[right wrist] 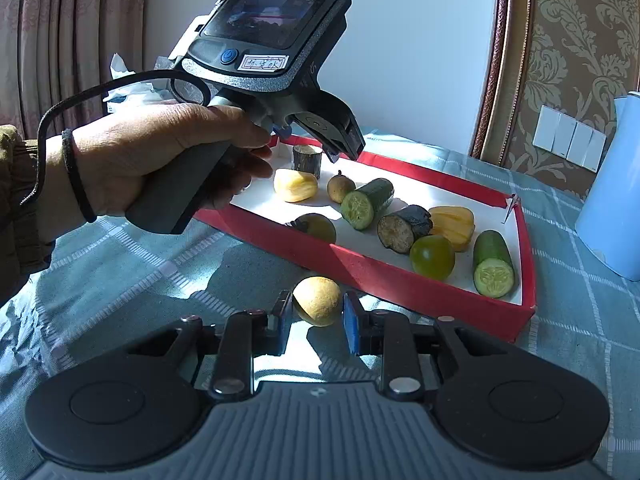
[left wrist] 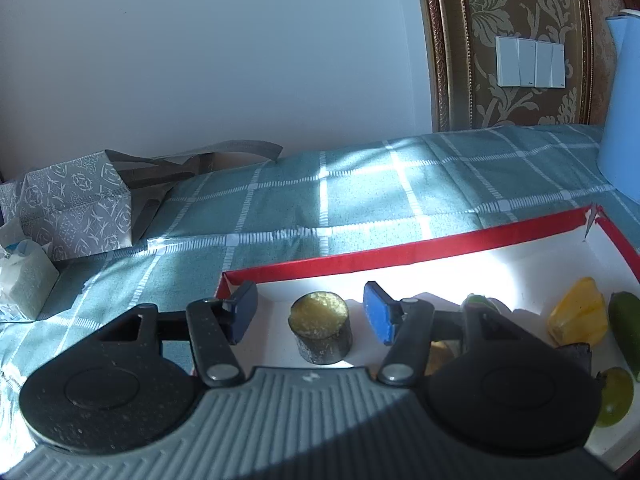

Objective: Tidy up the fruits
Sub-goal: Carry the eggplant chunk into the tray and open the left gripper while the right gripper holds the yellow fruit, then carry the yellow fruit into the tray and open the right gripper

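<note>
Only the left wrist view shows the left gripper spread around the dark cane stub in the red tray. Only the right wrist view shows the right gripper pinching a tan round fruit on the tablecloth, at six o'clock of the tray.

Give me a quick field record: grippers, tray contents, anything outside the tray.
left gripper: open over the tray's far left corner, dark stub standing between the pads, untouched
right gripper: shut on a round tan fruit, outside the tray, above the cloth
tray: red rim, white floor; also holds cucumber pieces, yellow pieces, green round fruits
kettle: blue, right of tray
</note>
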A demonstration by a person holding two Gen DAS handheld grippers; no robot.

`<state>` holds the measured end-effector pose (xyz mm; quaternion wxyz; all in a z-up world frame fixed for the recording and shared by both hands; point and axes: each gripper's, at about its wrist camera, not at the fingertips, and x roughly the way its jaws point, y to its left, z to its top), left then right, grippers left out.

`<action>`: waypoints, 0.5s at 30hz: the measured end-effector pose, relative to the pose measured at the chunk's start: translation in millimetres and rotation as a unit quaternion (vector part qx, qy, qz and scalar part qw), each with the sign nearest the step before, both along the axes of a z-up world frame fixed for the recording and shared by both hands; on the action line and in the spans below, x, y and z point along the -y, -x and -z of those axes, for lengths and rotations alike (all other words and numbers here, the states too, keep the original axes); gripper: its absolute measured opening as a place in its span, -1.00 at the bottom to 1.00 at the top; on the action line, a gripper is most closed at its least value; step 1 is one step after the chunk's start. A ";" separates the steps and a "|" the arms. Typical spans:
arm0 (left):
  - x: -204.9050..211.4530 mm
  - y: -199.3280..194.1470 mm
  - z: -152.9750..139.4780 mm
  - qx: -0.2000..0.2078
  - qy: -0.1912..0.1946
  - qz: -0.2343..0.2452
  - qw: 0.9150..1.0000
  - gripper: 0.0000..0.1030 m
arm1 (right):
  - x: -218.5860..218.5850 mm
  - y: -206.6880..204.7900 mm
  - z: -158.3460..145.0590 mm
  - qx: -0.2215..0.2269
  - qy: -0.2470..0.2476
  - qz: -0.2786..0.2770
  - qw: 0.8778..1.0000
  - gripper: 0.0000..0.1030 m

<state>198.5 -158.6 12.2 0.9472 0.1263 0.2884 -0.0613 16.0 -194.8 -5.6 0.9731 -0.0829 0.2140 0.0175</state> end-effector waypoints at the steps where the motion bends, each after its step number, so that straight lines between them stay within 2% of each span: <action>1: -4.0 6.7 -4.5 0.009 0.001 0.001 1.000 0.08 | 0.4 0.2 0.1 0.000 0.000 0.000 1.000 -0.49; 4: -17.3 33.3 -13.7 0.031 -0.004 0.001 1.000 0.08 | 1.7 0.9 -0.2 0.002 -0.001 0.002 1.000 -0.49; 6: -30.1 56.8 -16.8 0.046 0.003 -0.007 0.999 0.19 | 2.6 1.5 -0.5 0.002 -0.002 0.004 1.000 -0.49; 11: -62.6 113.1 -13.2 0.087 0.031 -0.041 0.995 0.76 | 7.2 2.2 -2.8 0.004 -0.017 0.000 1.000 -0.49; 15: -76.4 131.5 -8.5 0.105 0.048 -0.059 0.992 0.85 | 10.0 3.7 -5.9 0.009 -0.036 -0.011 0.999 -0.49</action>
